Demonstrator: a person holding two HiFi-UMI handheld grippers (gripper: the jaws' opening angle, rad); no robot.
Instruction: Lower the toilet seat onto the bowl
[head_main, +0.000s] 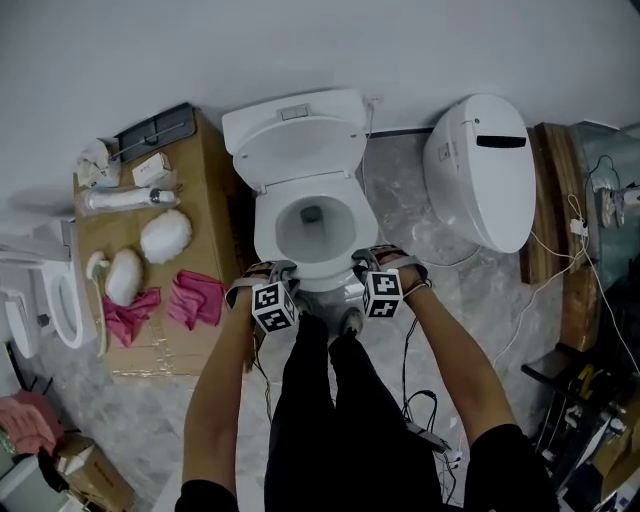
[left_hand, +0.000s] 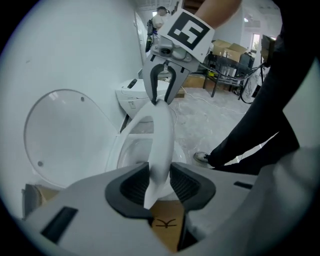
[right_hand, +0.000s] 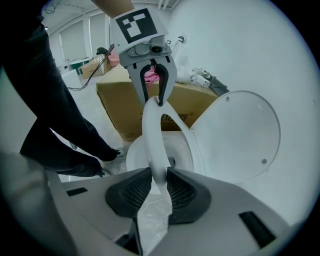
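Observation:
The white toilet has its lid standing up against the tank. The toilet seat rings the bowl, and both grippers are at its front edge. My left gripper straddles the seat's front left, and my right gripper its front right. In the left gripper view the seat runs between the left gripper's pads, which stand slightly apart round it. In the right gripper view the seat is pinched between the right gripper's pads. Each view shows the other gripper across the ring.
A cardboard box left of the toilet carries pink cloths and white brushes. A second white toilet part lies at the right on the marble floor. Cables trail at the right. The person's dark legs stand right before the bowl.

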